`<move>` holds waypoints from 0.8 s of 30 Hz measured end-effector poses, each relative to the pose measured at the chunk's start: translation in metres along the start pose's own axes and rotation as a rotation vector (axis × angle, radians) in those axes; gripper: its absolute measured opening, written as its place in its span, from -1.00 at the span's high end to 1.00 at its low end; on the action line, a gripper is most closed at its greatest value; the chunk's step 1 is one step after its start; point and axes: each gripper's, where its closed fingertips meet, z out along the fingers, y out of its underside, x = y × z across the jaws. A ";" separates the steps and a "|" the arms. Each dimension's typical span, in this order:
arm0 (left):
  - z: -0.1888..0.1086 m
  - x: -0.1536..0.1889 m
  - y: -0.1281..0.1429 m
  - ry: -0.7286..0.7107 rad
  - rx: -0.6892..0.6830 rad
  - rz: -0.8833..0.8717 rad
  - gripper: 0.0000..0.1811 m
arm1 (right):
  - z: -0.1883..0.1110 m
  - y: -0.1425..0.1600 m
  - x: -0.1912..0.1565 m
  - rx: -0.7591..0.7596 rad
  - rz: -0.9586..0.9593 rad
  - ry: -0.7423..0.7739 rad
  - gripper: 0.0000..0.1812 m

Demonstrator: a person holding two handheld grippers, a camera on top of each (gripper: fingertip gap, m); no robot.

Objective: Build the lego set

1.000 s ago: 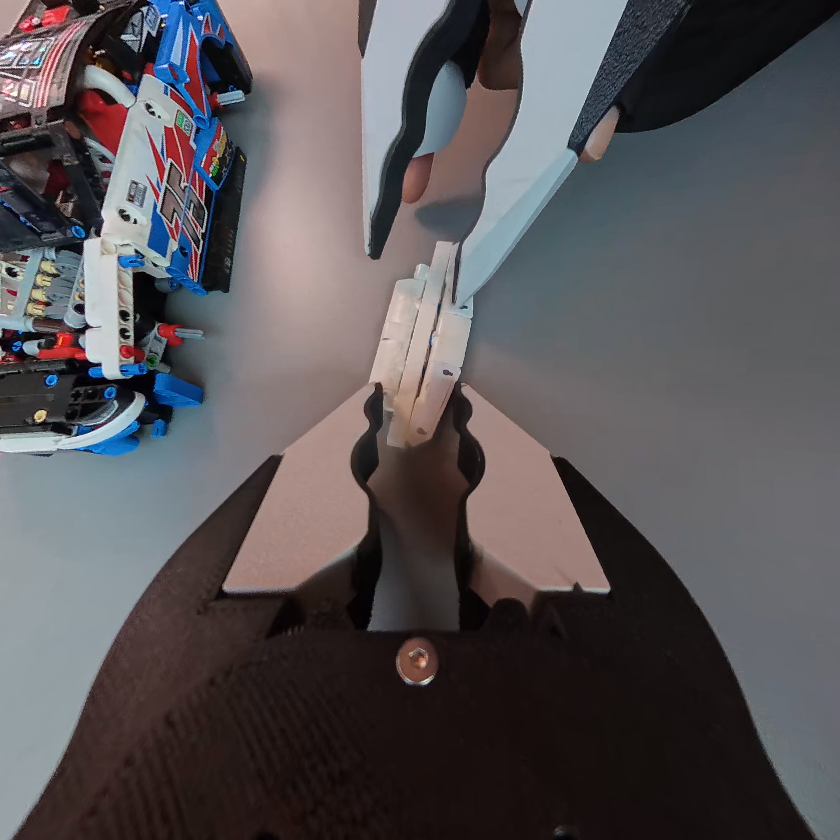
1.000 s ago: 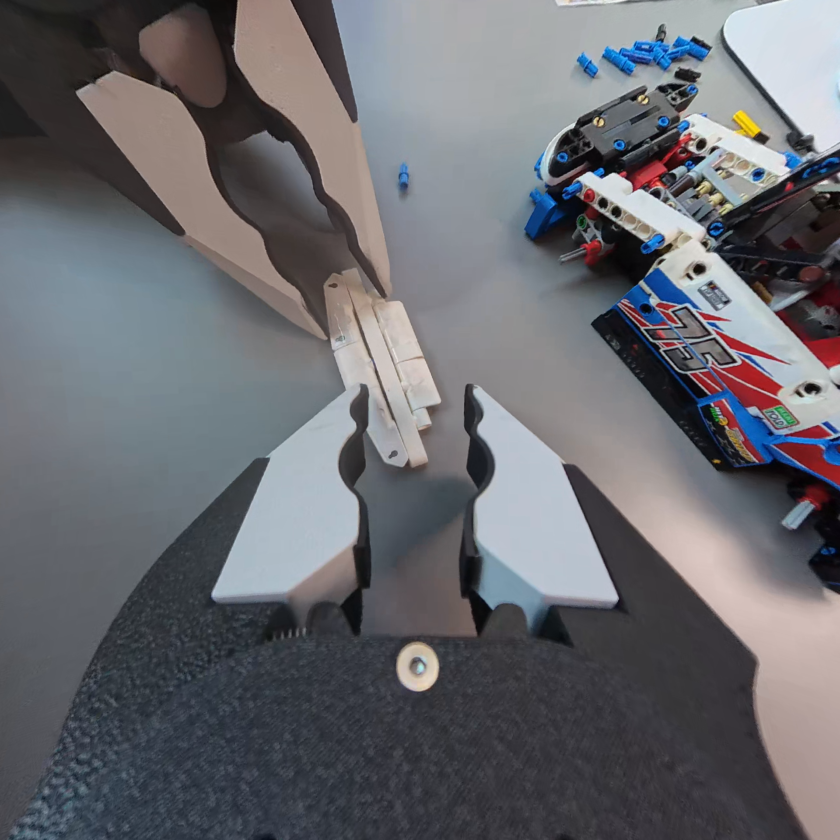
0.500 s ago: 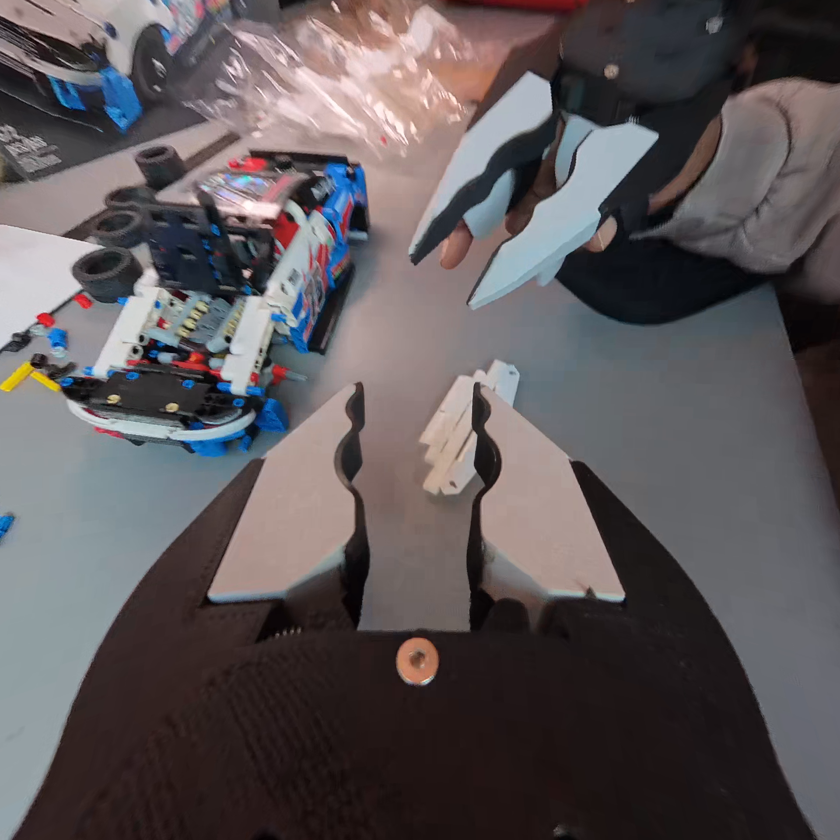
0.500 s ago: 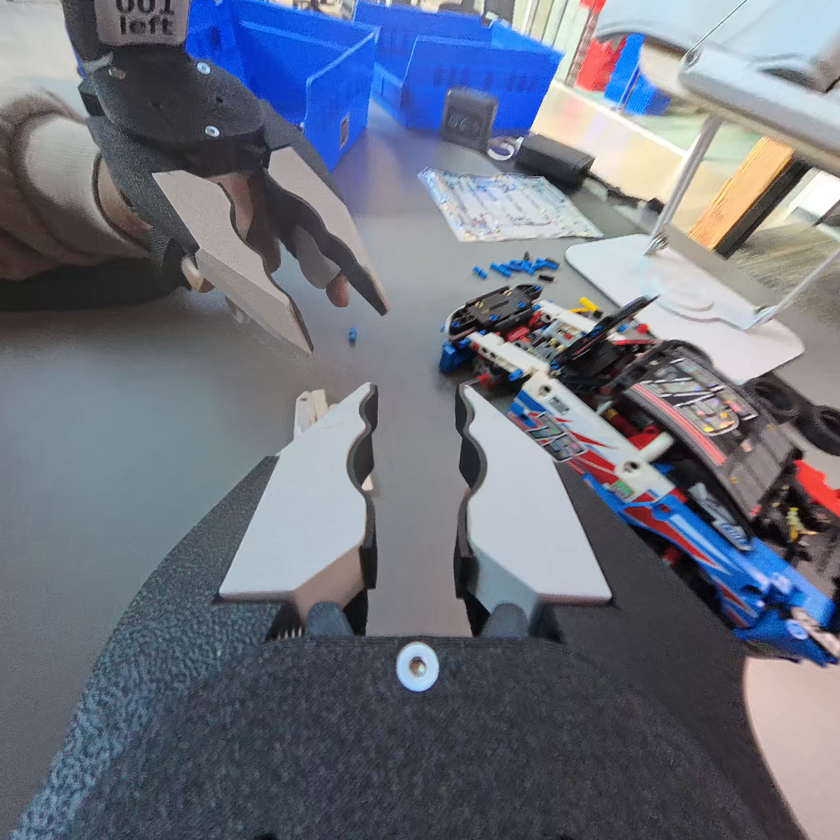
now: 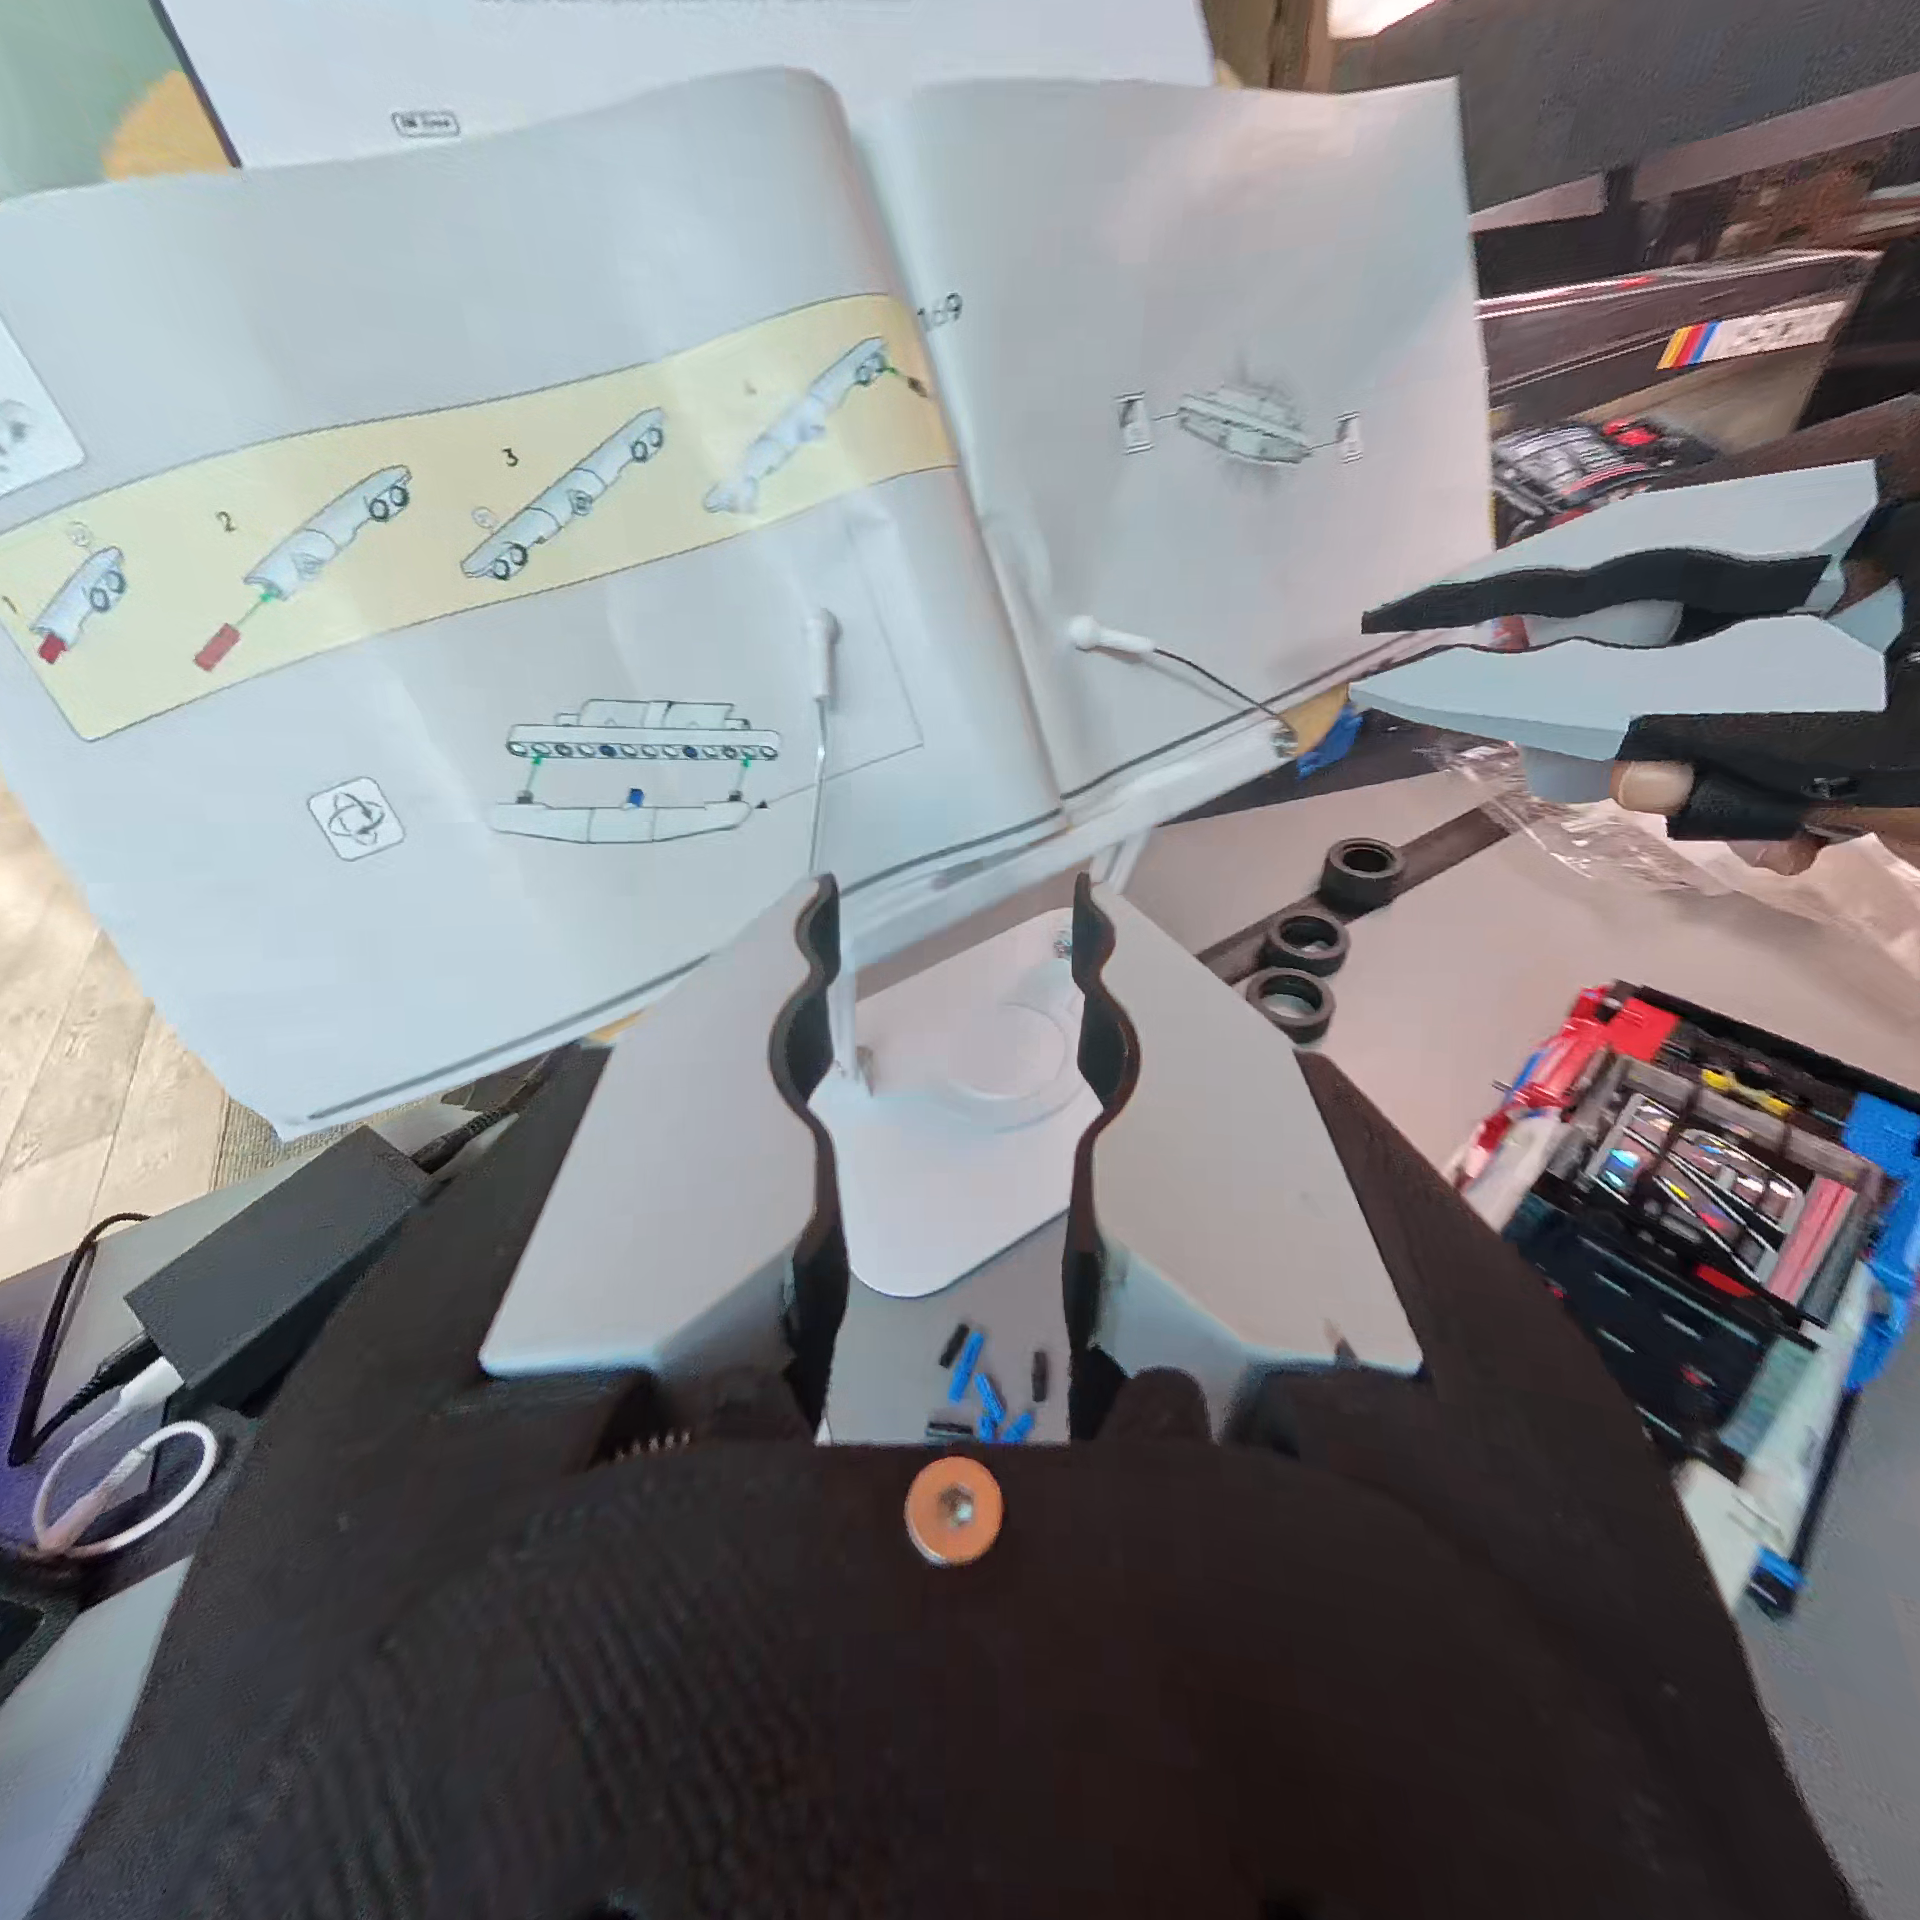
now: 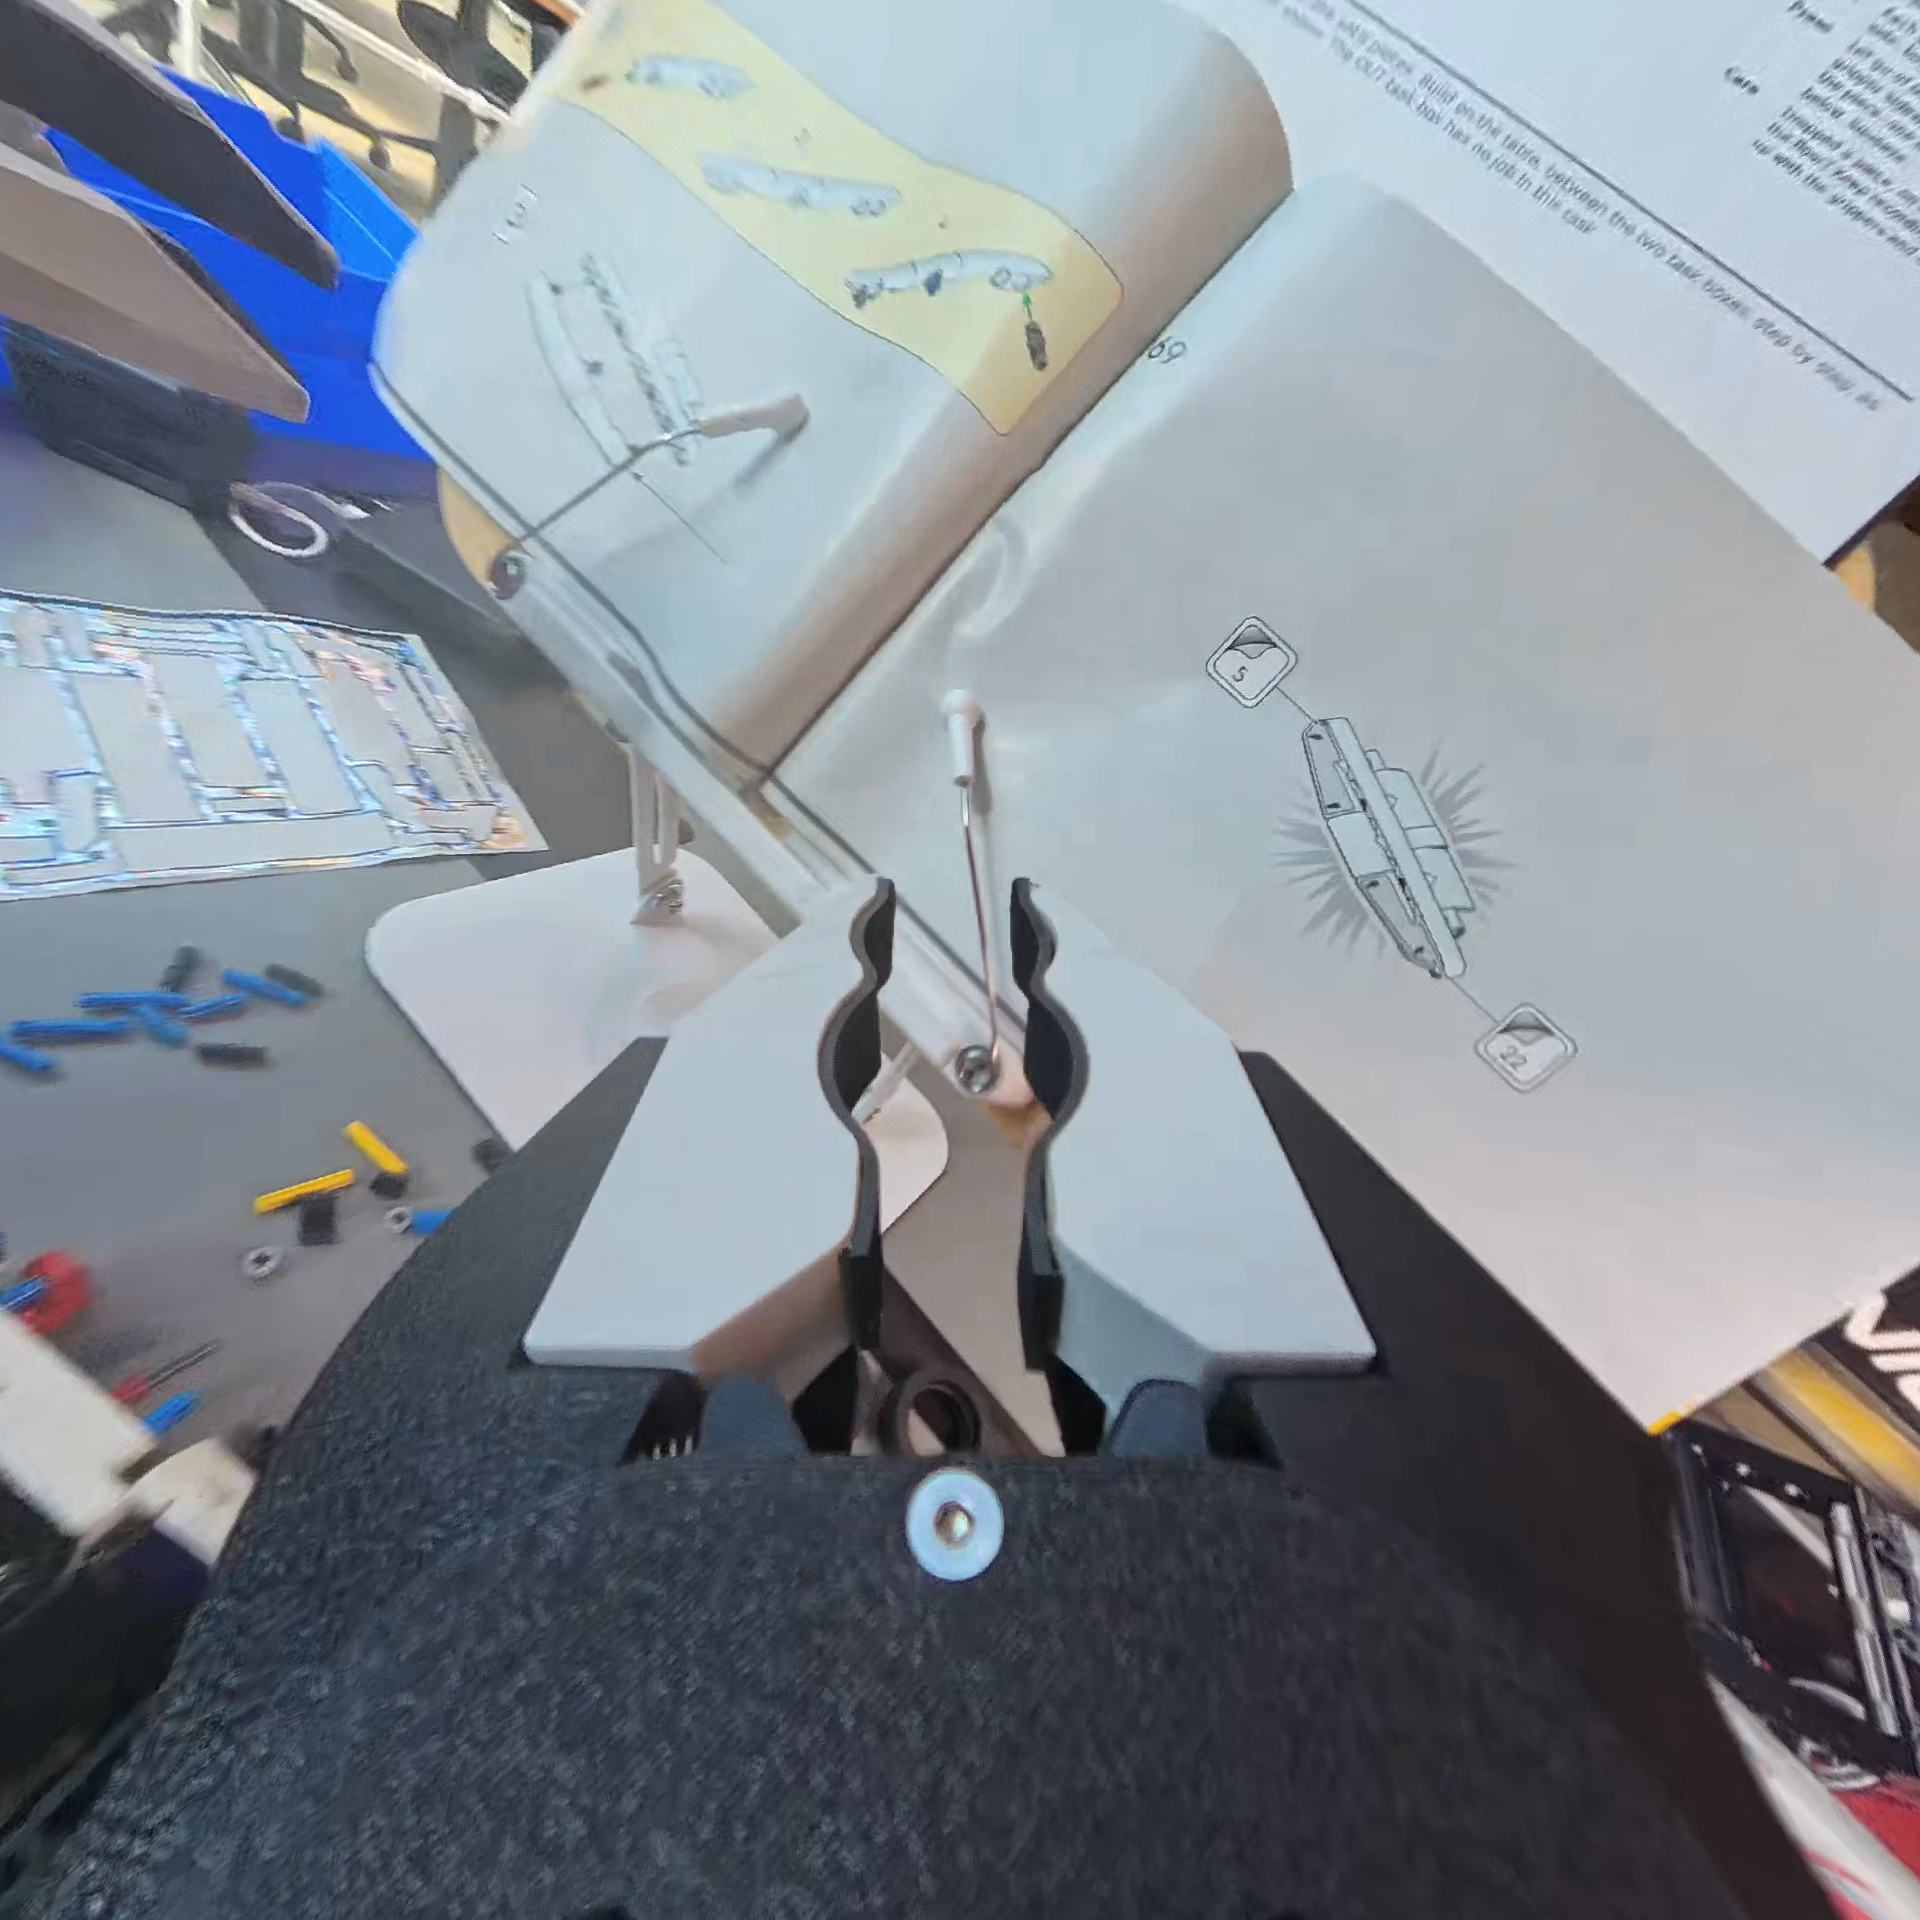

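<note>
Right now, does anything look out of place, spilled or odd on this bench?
Nothing damaged. Small blue and black pins lie scattered loose on the table beside the stand's white base, untidy but normal mid-build. Both grippers, left and right, are open and empty, facing the instruction booklet.

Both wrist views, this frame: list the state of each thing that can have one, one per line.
left gripper: open, empty, raised toward the booklet
right gripper: open, empty
instruction booklet: open, propped on a stand, pages held by wire clips
lego car: partly built, lying on the table
black tyres: loose, not fitted
blue pins: loose, scattered on the table
sticker sheet: lying flat
</note>
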 end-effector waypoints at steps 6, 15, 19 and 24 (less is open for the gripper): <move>0.057 -0.021 0.010 0.071 -0.113 0.075 0.62 | 0.052 -0.003 0.003 -0.060 -0.108 0.030 0.80; 0.075 -0.038 0.027 0.116 -0.312 0.289 1.00 | 0.060 0.002 0.007 -0.058 -0.068 0.015 0.99; 0.069 -0.048 0.029 0.187 -0.370 0.168 0.98 | 0.048 0.005 0.033 -0.059 -0.004 0.061 0.97; 0.056 -0.058 0.035 0.174 -0.347 0.061 0.95 | 0.031 0.024 0.059 -0.074 0.058 0.087 0.92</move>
